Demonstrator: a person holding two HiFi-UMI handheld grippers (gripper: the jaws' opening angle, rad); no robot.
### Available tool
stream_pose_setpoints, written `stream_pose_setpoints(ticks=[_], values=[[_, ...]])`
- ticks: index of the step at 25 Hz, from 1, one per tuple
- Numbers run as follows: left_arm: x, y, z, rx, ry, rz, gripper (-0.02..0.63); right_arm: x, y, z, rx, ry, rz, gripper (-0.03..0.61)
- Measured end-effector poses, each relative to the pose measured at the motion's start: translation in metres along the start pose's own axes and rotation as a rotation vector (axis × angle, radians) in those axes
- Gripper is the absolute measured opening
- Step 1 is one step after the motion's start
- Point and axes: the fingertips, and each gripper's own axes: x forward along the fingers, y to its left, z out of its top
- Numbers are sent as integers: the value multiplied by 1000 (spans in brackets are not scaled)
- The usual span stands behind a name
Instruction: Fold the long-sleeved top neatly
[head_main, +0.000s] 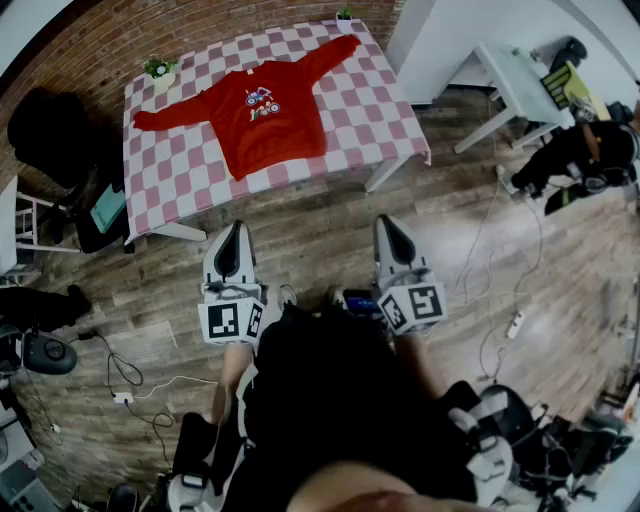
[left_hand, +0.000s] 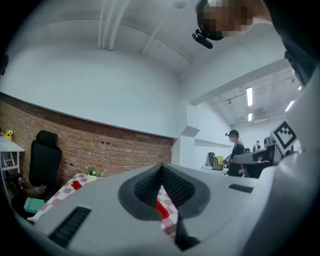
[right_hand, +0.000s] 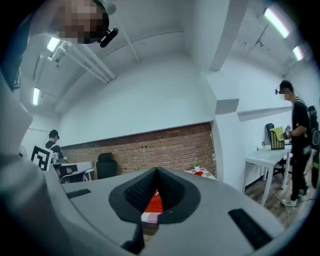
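With jaws pressed together on nothing, the left gripper (head_main: 232, 240) and right gripper (head_main: 392, 232) point level over the wooden floor (head_main: 300, 240), short of the checked table (head_main: 170, 180) ahead, where the red long-sleeved top (head_main: 262, 118) lies spread flat, hem toward the person, sleeves stretched along the table's length, roughly centred between both grippers.

Soft, matt red cloth for the top (head_main: 285, 125), with a flat printed patch on the chest. Thin pink-and-white checked cloth for the tablecloth (head_main: 190, 165), smooth and matt. Wooden planks on the floor (head_main: 310, 235), with a faint sheen. Rough, matt brick on the wall (left_hand: 120, 145). Smooth matt grey plastic on the left gripper (head_main: 234, 232) and right gripper (head_main: 388, 228); black ribbed pads (left_hand: 147, 187) inside.
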Motion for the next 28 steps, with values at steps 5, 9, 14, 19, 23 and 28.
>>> stream_pose_setpoints(ticks=[5,9,14,19,23,28], values=[[-2,3,-2,-3,-3,-1,6,1,5,-3,0,4,4,2],[-5,4,-3,-8,-4,-7,6,2,11,0,-1,-2,6,2],[-9,9,-3,-14,-5,-21,8,1,17,9,7,-49,-13,7],[-15,22,-9,-21,10,-30,6,8,29,0,20,-28,-7,193],[-20,35,-14,-29,17,-43,6,13,40,-4,24,-26,-38,193],[-21,53,-20,-37,20,-71,6,19,49,-7,50,-38,-80,192]])
